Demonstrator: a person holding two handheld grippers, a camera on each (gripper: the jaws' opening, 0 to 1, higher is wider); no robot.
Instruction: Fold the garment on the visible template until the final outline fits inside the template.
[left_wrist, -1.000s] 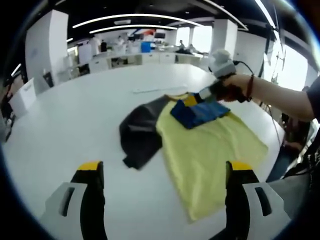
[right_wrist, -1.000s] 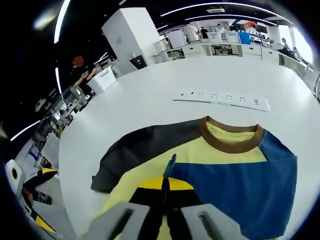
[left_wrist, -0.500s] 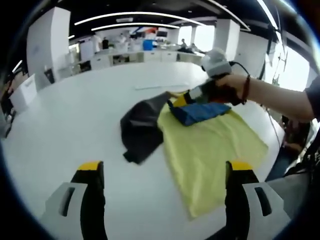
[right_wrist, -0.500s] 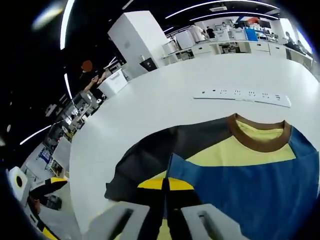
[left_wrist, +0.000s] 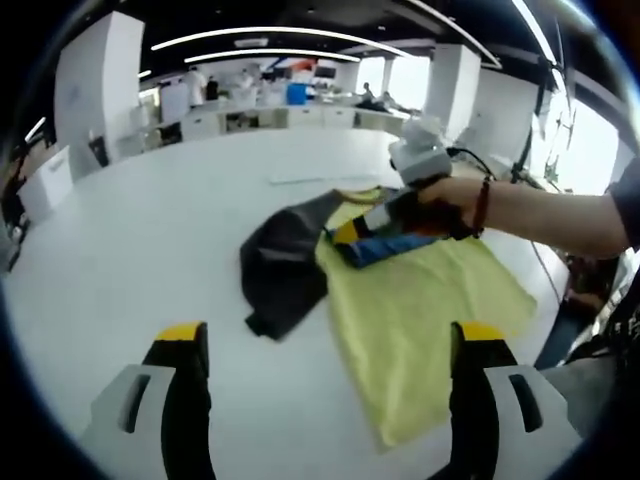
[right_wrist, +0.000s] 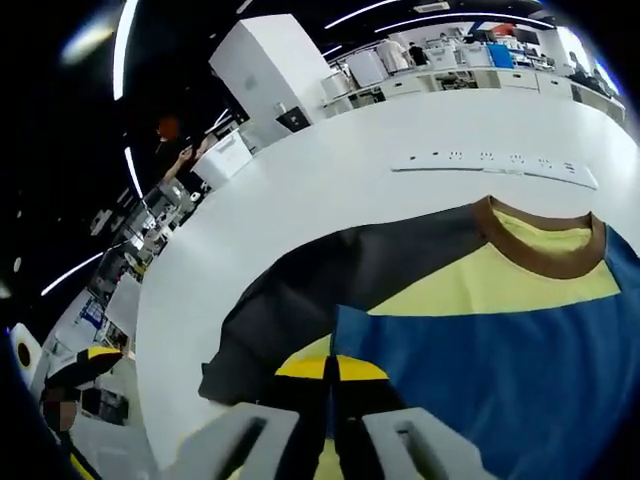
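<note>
A T-shirt lies flat on the white table (left_wrist: 130, 250), with a yellow body (left_wrist: 420, 310), a dark grey sleeve (left_wrist: 280, 270) and a brown collar (right_wrist: 540, 245). Its blue sleeve (left_wrist: 395, 245) is folded over the yellow chest. My right gripper (left_wrist: 345, 232), held by a hand, is shut on that sleeve's edge just beside the grey sleeve. In the right gripper view its jaws (right_wrist: 332, 370) pinch the blue sleeve (right_wrist: 500, 370) above the grey sleeve (right_wrist: 330, 290). My left gripper (left_wrist: 330, 410) hangs open over the near table, short of the shirt, with nothing in it.
A white power strip (right_wrist: 490, 165) lies on the table beyond the collar, also seen as a power strip (left_wrist: 305, 178) in the left gripper view. The person's forearm (left_wrist: 540, 210) reaches in from the right. The table edge (left_wrist: 555, 270) curves close behind the shirt's right side. Desks and pillars stand far off.
My right gripper has drawn the blue sleeve further left across the yellow chest, toward the grey sleeve. The left gripper has stayed open and still.
</note>
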